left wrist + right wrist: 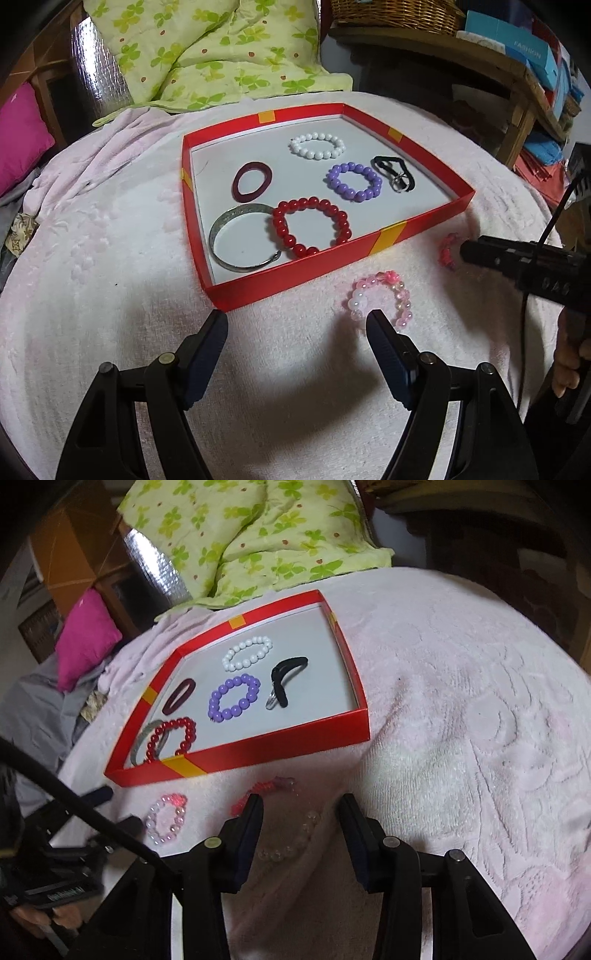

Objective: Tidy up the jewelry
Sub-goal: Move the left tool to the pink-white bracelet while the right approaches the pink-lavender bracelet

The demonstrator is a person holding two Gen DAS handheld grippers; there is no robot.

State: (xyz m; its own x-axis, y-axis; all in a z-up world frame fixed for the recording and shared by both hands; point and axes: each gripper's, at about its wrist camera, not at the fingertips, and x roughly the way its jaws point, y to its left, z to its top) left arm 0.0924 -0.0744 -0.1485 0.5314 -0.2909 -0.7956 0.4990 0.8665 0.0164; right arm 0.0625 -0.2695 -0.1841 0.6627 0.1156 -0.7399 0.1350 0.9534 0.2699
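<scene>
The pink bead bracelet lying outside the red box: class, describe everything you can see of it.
The pink bead bracelet is a small closed loop of glossy pink, clear and pearly white beads with a darker pink flower-like bead at its far side. It lies flat on the pale pink towel, just outside the red box's near wall. One finger of the open left gripper overlaps its near edge; contact is unclear.

Red tray with yellow stripes, white, purple and red bead bracelets, clover-print green quilt

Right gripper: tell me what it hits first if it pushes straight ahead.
Probably the clear-and-red bead bracelet on the pink blanket, lying between the open right gripper fingers; the red tray is beyond. Depth is uncertain.
</scene>
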